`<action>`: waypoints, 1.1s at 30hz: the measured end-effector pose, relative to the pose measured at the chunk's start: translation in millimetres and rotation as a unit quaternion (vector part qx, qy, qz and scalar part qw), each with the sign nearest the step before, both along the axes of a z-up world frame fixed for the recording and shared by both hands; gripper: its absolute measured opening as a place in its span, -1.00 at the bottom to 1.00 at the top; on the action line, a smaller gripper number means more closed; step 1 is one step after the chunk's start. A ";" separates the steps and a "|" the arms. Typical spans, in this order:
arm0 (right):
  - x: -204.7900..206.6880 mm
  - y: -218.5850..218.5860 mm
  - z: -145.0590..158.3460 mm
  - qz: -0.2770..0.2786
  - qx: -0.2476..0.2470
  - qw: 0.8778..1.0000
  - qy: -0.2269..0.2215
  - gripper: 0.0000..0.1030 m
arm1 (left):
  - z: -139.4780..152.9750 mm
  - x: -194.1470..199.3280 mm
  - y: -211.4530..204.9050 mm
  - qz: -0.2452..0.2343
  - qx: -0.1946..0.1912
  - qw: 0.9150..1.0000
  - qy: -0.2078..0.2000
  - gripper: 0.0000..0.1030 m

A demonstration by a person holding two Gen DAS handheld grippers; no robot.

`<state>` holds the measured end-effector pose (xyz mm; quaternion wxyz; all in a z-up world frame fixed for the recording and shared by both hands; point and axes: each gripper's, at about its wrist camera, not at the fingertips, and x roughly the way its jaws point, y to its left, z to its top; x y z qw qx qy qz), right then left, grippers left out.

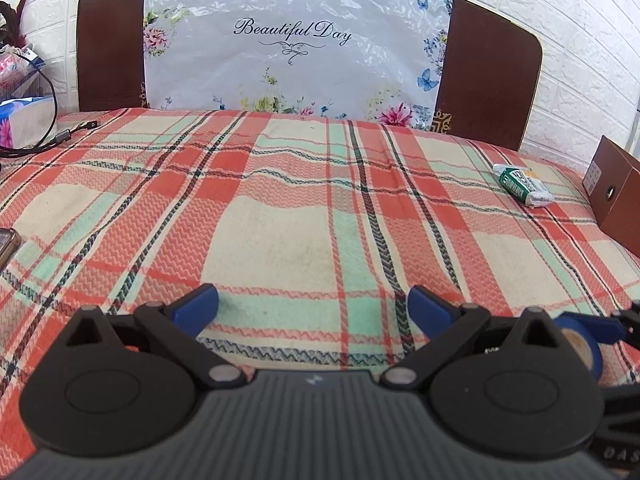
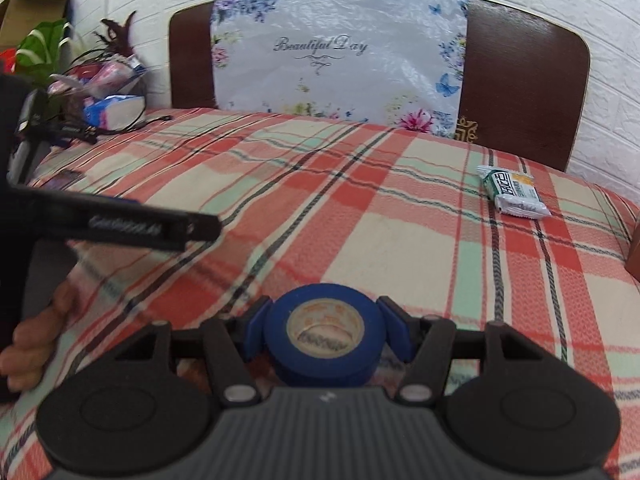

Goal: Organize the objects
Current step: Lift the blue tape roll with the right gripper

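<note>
On the plaid bedspread (image 1: 280, 208), items as they lie.

Item one: my right tool (image 2: 325, 330), its blue pads pressed on either side of a roll of blue tape (image 2: 326, 336). The roll sits between the fingers with its cardboard core facing the camera. From my left wrist view the same roll (image 1: 580, 350) shows at the lower right edge, partly hidden behind the tool's body.

Item two: my left tool (image 1: 313, 312), jaws spread wide, nothing between them, poised over the bedspread. In the right wrist view it appears as a dark bar at the left (image 2: 120, 224), with my hand (image 2: 36, 336) below it.

Item three: a green and white snack packet (image 1: 522, 186), lying flat toward the far right of the bed, well apart from both tools; seen again from the right wrist (image 2: 514, 194).

Item four: a brown box (image 1: 616, 188) at the right edge of the bed, near the packet.

Item five: a headboard (image 1: 108, 48) of dark wood, its middle covered by a flowered plastic sheet (image 1: 296, 44) lettered "Beautiful Day".

Item six: a black cable (image 1: 52, 140) and a tissue pack (image 1: 24, 120) at the far left corner.

Item seven: a phone (image 1: 6, 246), only its edge showing, at the left margin.
</note>
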<state>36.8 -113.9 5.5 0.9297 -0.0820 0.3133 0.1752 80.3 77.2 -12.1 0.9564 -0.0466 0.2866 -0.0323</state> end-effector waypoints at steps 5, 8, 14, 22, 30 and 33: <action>-19.9 -4.4 1.3 0.006 -0.007 1.000 -0.006 0.12 | 0.5 -2.1 -0.8 -0.011 -0.003 1.000 0.000 0.97; -33.9 -6.3 1.4 0.014 -0.014 1.000 -0.009 0.12 | 1.3 -5.4 -7.1 -0.027 0.006 1.000 0.005 0.97; -60.0 -11.3 1.0 0.027 -0.025 0.999 -0.023 0.12 | 6.1 -22.1 -13.5 -0.047 -0.026 0.998 0.016 0.97; -73.3 -16.7 0.1 0.031 -0.023 0.999 -0.029 0.13 | 24.0 -43.6 -27.9 -0.114 -0.146 0.981 0.055 0.95; -75.5 -17.9 -0.5 0.023 -0.017 0.999 -0.029 0.22 | 32.1 -58.5 -61.2 -0.186 -0.145 0.969 0.068 0.84; -76.5 -16.4 -0.8 0.022 -0.018 0.999 -0.030 0.23 | 22.3 -56.6 -69.7 -0.195 -0.135 0.967 0.092 0.63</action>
